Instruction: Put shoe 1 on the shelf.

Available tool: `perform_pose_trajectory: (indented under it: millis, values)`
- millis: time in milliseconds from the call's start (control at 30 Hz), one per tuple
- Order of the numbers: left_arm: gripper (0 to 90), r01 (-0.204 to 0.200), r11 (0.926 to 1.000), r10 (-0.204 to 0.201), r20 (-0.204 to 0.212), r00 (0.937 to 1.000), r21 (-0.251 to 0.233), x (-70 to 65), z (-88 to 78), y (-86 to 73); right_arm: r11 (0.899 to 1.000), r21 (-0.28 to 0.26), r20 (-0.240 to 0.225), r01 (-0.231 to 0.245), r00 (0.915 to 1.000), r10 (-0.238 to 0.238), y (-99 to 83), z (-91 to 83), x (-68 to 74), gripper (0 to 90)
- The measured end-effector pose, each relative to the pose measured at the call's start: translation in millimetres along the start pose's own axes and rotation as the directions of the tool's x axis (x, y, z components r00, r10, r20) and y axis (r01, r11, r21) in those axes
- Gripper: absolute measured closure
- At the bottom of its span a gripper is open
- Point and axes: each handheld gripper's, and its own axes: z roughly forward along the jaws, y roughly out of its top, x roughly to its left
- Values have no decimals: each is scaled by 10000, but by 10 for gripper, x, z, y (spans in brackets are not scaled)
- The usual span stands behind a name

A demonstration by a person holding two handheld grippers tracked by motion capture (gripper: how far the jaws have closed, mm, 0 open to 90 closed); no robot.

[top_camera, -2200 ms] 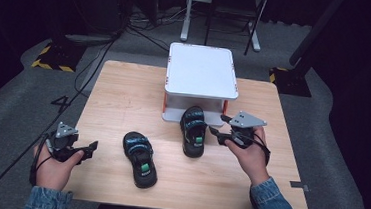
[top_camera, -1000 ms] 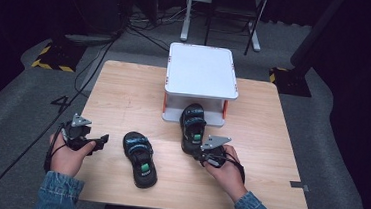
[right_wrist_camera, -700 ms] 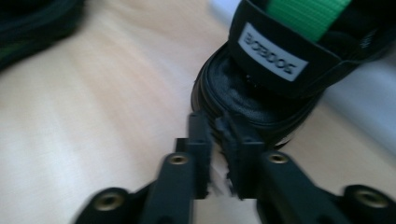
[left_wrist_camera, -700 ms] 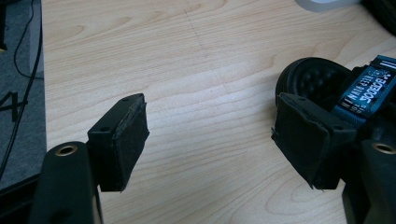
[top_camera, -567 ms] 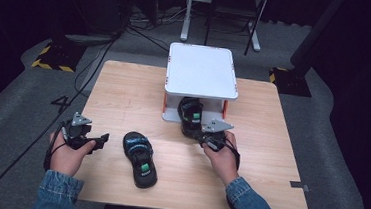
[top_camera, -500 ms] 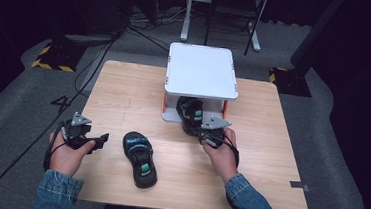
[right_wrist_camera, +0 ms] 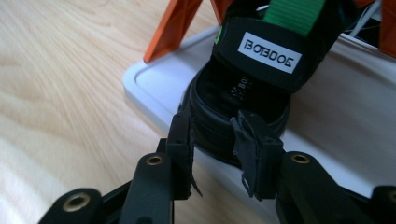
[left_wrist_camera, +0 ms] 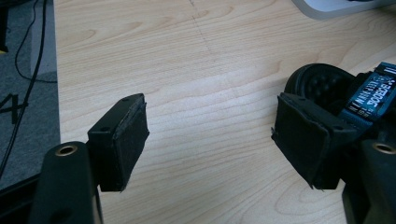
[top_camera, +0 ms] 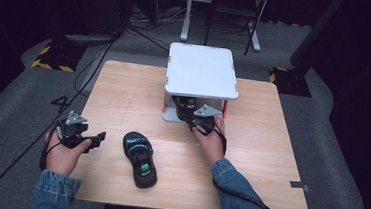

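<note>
Fingers of the left gripper [top_camera: 95, 138] stand wide over bare tabletop [top_camera: 124, 94], a sandal [top_camera: 140, 158] just right of them. Right gripper [right_wrist_camera: 215, 140], fingers just been parting, frees the second sandal's [right_wrist_camera: 252, 70] heel on the rack's [top_camera: 203, 71] lower tray; the high view hides this beneath the rack's top.

Light falls from above onto the pale wooden table [top_camera: 124, 94], which is bright while the grey carpeted floor [top_camera: 18, 106] and the room behind sink into near black. The flat white shelf top [top_camera: 202, 70] looks slightly washed out, with deep shadow beneath it. The high view is soft and grainy. In the gripper views the near black jaws blur and a soft sheen lies on the wood.
</note>
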Motion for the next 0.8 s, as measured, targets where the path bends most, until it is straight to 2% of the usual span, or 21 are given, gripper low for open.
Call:
perform_pose_trajectory:
  millis: [200,500,600,667,733,800]
  values:
    - [267,-42,10000,42,11,10000,14,10,14,-5,9995,-223,-173,-222,9996,218,73,175,23,650]
    - [268,-41,10000,41,51,10000,-16,-8,7,-3,9989,-295,-2,-361,9993,361,174,360,49,630]
    - [268,-32,10000,32,69,10000,-9,-5,-2,-8,9977,-308,-127,-597,9982,594,194,365,44,576]
    - [268,-50,10000,50,70,10000,-44,2,-10,-8,9975,-479,-137,-523,9986,517,180,355,59,482]
    - [268,25,10000,-25,75,10000,-71,3,-14,-7,9953,-623,-270,-736,9970,720,157,298,80,485]
    - [268,-1,10000,2,68,10000,-67,9,-16,-2,9890,-982,-548,-1105,9929,1055,147,178,134,467]
